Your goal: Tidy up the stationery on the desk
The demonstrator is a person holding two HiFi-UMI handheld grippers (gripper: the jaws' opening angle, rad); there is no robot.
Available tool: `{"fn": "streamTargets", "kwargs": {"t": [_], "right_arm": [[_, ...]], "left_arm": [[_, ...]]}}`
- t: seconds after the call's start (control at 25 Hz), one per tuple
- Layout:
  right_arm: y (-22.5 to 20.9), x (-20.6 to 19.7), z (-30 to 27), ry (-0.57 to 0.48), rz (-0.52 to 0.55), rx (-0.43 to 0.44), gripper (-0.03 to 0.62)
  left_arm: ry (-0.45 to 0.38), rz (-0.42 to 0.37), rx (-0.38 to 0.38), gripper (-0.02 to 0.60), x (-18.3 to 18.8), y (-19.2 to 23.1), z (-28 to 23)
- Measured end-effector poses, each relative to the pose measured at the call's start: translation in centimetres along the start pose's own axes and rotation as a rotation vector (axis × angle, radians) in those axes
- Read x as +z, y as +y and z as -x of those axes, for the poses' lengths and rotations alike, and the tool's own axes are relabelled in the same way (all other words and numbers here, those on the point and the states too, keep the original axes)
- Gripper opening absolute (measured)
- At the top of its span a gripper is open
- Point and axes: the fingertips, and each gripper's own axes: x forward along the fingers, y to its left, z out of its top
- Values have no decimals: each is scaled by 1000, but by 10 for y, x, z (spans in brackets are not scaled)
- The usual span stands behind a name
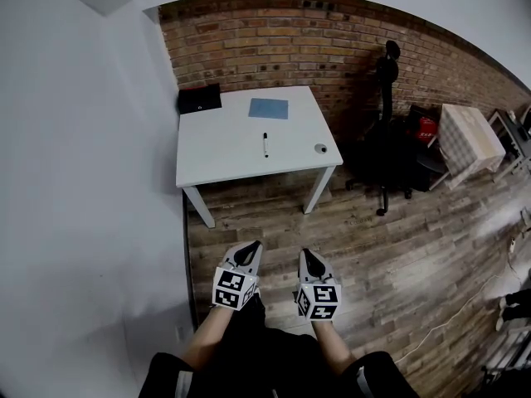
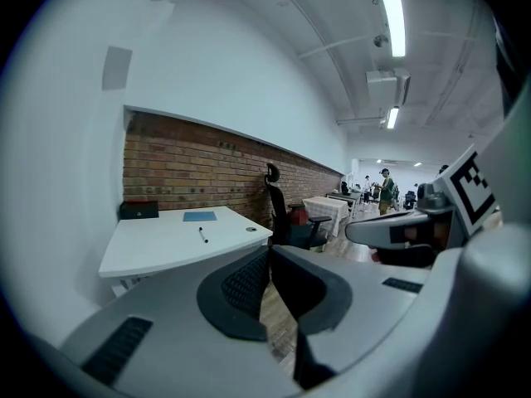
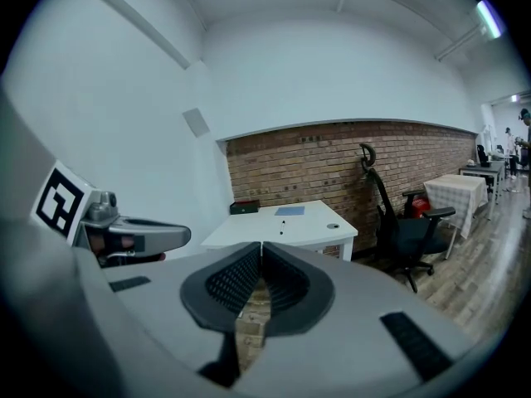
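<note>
A person stands well back from a white desk, holding the left gripper [image 1: 249, 252] and the right gripper [image 1: 309, 256] low and side by side before the body, both pointing toward the surface [image 1: 224, 149] across a stretch of wooden floor [image 1: 373, 255]. Each gripper's own view shows its jaws pressed together with nothing between them, a resting hold that fits a moment when nothing is within reach. The stationery lies spread over the surface: a black pen [image 1: 265, 144] near the middle, a blue pad [image 1: 269, 109] flat near the far edge and right of centre, and a small round grey object [image 1: 320, 148], too small to identify, beside the near right corner. A black box [image 1: 200, 99] sits squarely in the far left corner against the brick wall [image 1: 332, 40], out of the way of the working area and probably the place where loose items belong, though its opening cannot be made out. The items are well apart from one another, so the tidying appears not yet begun. A black office chair [image 1: 386, 131] stands off the right edge, clear of the approach.
</note>
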Motion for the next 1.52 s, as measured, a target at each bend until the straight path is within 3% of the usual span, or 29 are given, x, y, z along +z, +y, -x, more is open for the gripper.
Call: {"fn": "streamTargets", "kwargs": {"t": [0.4, 0.68, 1.52], "right_arm": [[7, 36, -100, 18, -7, -20, 23], [17, 43, -150, 39, -5, -31, 23], [0, 54, -244, 59, -27, -49, 24]], "left_arm": [[8, 2, -31, 21, 34, 86, -58], [19, 18, -42, 21, 36, 137, -81], [51, 29, -45, 21, 41, 210, -141]]}}
